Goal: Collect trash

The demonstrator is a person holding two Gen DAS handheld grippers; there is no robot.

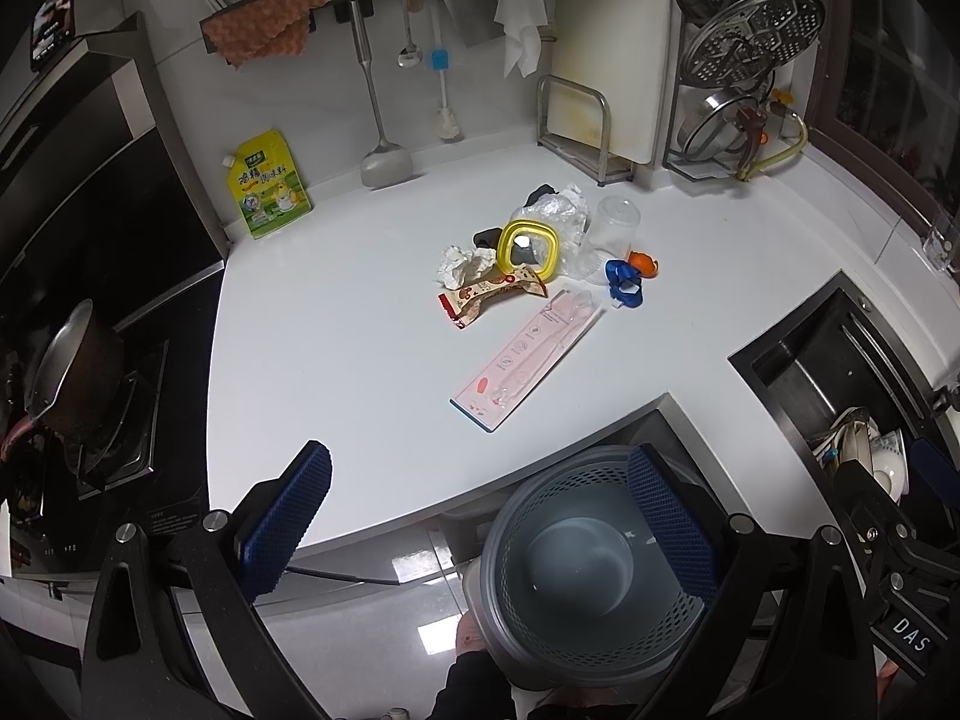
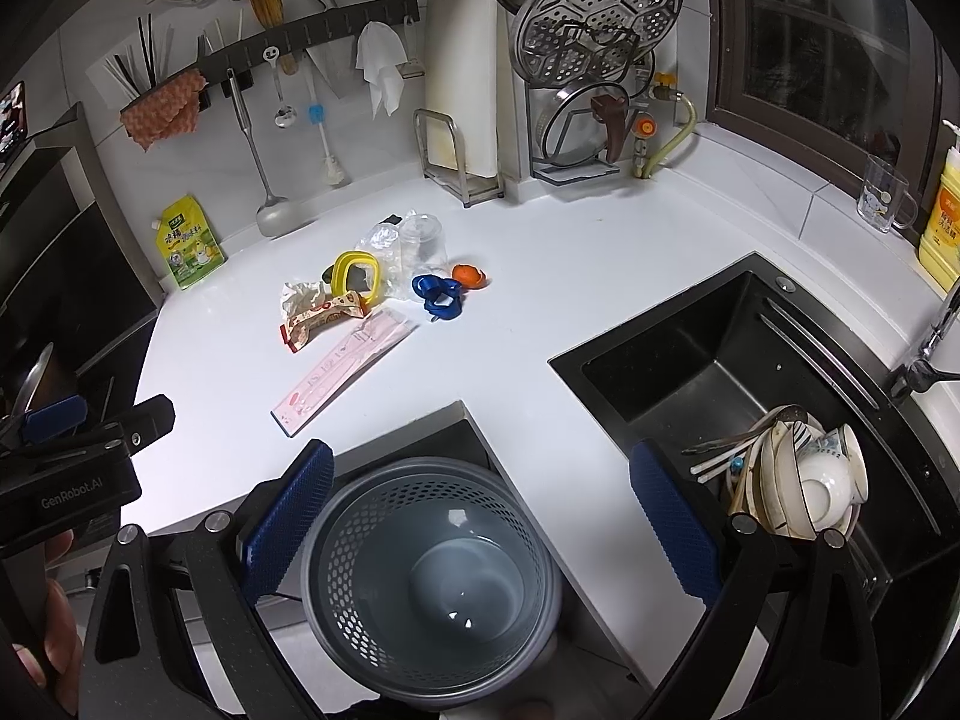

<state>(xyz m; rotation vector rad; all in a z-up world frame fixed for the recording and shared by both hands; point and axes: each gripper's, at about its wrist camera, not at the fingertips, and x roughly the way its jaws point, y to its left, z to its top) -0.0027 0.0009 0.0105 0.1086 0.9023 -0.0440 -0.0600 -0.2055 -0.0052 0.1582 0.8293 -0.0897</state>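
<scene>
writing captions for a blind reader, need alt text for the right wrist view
The open right gripper hangs above an empty grey bin by a white kitchen counter. A pile of trash lies on the counter: wrappers, a yellow lid, a pink package and blue and orange scraps. To the right, a black sink holds dirty dishes.

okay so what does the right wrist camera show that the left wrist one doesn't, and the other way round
Only the right wrist view shows the yellow oil bottle at the windowsill and the tap beside the sink. Only the left wrist view shows the pot on the stove. Both show the trash pile on the counter, including the long pink package and yellow-rimmed lid, plus the empty grey bin below the counter edge. Both grippers, left gripper and right gripper, are open.
</scene>
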